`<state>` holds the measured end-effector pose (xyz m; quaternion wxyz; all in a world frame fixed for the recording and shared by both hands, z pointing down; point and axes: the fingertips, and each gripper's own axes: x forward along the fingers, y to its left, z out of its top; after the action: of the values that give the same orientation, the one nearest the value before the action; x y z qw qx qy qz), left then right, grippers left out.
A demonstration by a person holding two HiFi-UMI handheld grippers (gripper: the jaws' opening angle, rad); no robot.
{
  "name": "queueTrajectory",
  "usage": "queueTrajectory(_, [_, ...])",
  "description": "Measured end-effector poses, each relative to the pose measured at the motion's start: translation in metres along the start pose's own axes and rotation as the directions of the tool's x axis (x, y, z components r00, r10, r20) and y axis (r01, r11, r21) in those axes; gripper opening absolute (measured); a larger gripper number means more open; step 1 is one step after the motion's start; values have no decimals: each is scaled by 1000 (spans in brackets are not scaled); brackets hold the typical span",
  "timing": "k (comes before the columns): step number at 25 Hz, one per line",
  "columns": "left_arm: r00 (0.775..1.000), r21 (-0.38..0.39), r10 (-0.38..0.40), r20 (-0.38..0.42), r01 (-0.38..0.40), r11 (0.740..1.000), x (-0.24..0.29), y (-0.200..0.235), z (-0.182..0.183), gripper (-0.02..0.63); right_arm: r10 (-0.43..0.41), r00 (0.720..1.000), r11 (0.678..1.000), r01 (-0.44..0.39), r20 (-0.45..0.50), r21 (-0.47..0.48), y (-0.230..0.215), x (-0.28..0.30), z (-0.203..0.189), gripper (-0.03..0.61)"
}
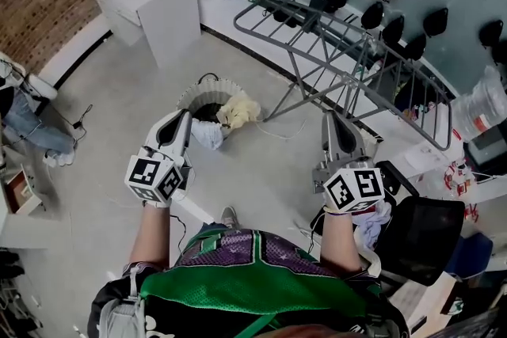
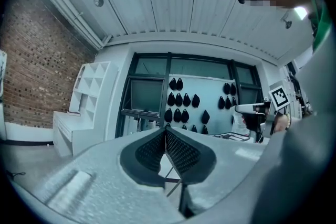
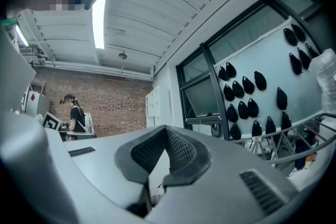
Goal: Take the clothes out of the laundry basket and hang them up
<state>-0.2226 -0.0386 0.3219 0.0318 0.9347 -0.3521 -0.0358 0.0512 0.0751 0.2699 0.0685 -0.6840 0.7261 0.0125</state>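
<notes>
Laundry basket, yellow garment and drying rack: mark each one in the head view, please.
laundry basket (image 1: 187, 95), head view, left side of its rim.
yellow garment (image 1: 240, 110), head view, middle of the bunched cloth at the basket's right edge.
drying rack (image 1: 342, 51), head view, rails of its top frame.

Bright ceiling strip (image 3: 98, 16), fisheye-dark corners

We counted two tongs: the left tongs (image 1: 183, 115) and the right tongs (image 1: 328, 117). There was one laundry basket (image 1: 188, 93), and in it we made out three garments: a yellow garment (image 1: 240, 110), a pale garment (image 1: 207, 135) and a dark garment (image 1: 207, 112). We saw one drying rack (image 1: 348, 51).
</notes>
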Motion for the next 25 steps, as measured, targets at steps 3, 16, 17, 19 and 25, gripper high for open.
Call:
queueTrajectory(3, [1000, 2, -1, -12, 1, 1000, 17, 26, -6, 18, -7, 1000, 1000, 7, -5, 3, 3, 31, -8, -2])
queueTrajectory(16, [1000, -83, -14, -22, 12, 997, 57, 96, -42, 18, 26, 999, 1000, -25, -42, 4, 11, 120, -43, 0])
queueTrajectory(17, [1000, -86, -7, -25, 5, 996, 61, 100, -45, 18, 36, 998, 999, -35, -45, 7, 9, 126, -47, 0])
queueTrajectory(19, [999, -66, 14, -38, -16, 998, 71, 108, -54, 18, 53, 997, 999, -52, -48, 14, 3, 141, -55, 0])
queueTrajectory(25, [991, 7, 77, -113, -77, 997, 96, 123, -83, 20, 170, 985, 985, -169, -44, 22, -4, 203, -73, 0])
